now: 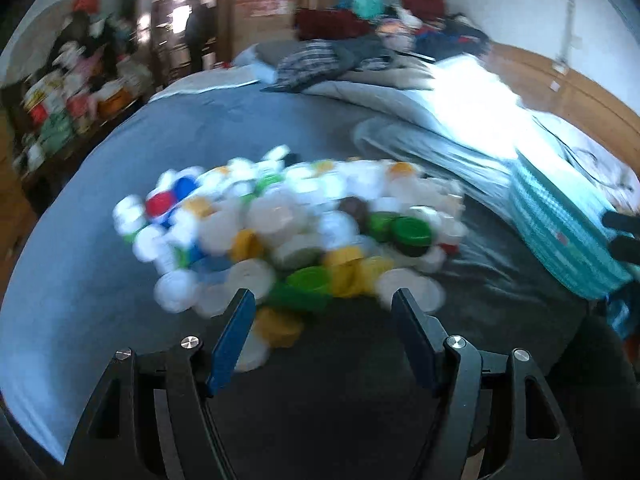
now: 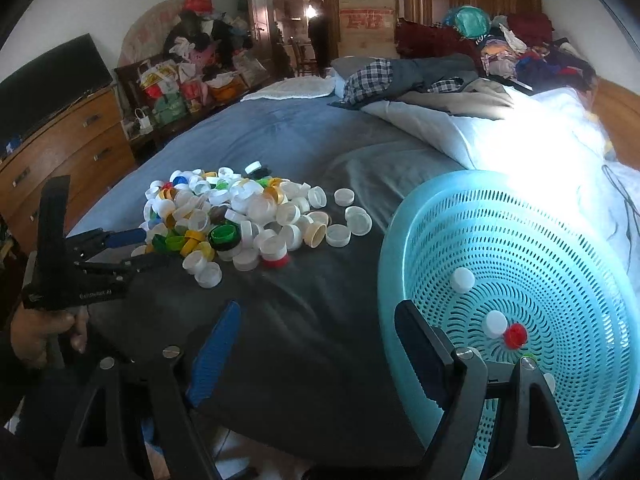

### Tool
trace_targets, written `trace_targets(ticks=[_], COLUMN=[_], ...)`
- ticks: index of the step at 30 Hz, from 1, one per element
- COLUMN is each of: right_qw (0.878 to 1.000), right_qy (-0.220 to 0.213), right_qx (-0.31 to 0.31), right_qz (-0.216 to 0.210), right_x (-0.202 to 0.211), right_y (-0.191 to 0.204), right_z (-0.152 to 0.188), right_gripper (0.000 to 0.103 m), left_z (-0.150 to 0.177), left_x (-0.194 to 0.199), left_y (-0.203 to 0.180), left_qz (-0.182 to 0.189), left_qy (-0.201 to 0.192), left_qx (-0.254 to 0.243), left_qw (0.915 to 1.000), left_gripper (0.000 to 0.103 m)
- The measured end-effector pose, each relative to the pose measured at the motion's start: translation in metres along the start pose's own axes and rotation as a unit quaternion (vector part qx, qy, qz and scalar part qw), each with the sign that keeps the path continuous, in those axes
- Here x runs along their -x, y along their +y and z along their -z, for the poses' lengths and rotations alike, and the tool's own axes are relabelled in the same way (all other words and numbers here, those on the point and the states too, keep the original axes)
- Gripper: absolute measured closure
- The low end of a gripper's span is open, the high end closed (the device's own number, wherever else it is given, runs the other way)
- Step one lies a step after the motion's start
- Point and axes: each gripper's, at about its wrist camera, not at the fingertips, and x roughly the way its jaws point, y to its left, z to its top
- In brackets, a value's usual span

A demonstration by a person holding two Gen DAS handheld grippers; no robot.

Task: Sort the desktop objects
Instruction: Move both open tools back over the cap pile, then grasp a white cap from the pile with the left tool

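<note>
A heap of plastic bottle caps (image 2: 236, 220), mostly white with yellow, green, red and blue ones, lies on the grey bedcover (image 2: 320, 320). It is blurred in the left wrist view (image 1: 288, 236). My left gripper (image 1: 322, 300) is open and empty, its tips at the near edge of the heap by green and yellow caps; it also shows in the right wrist view (image 2: 140, 248). My right gripper (image 2: 318, 314) is open and empty, beside a teal perforated basket (image 2: 520, 280) holding white caps and a red cap (image 2: 515, 335).
A folded duvet and clothes (image 2: 440, 92) lie on the far side of the bed. A wooden dresser (image 2: 60, 148) with a dark screen stands at left. Bags and clutter (image 2: 180, 80) are piled by the far wall. The basket edge shows at right (image 1: 560, 232).
</note>
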Motion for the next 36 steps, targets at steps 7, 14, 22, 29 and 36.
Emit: trace_targets(ticks=[7,14,22,29,36], right_qw=[0.999,0.998,0.995,0.988,0.981], right_qy=[0.006,0.020,0.032,0.040,0.059], right_qx=[0.009,0.026,0.042,0.077,0.129], right_qz=[-0.033,-0.053,-0.080,-0.124,-0.131], right_x=[-0.009,-0.021,-0.036,-0.082,-0.141], right_y=[0.011,0.031,0.049,0.080,0.110], right_z=[0.002,0.004,0.006,-0.003,-0.014], right_gripper=[0.019,0.019,0.051,0.051,0.051], left_z=[0.023,0.031,0.027,0.031,0.034], left_x=[0.005,-0.007,-0.019,0.003,0.006], left_y=[0.043,0.053,0.047,0.064,0.073], left_qz=[-0.034,-0.009,0.015,0.027,0.028], left_qy=[0.012,0.030,0.036,0.026,0.027], left_qx=[0.048,0.053,0.037,0.069,0.082], left_qw=[0.9982,0.9981,0.9986,0.9969,0.9959], left_gripper=[0.038,0.038,0.076,0.076,0.076])
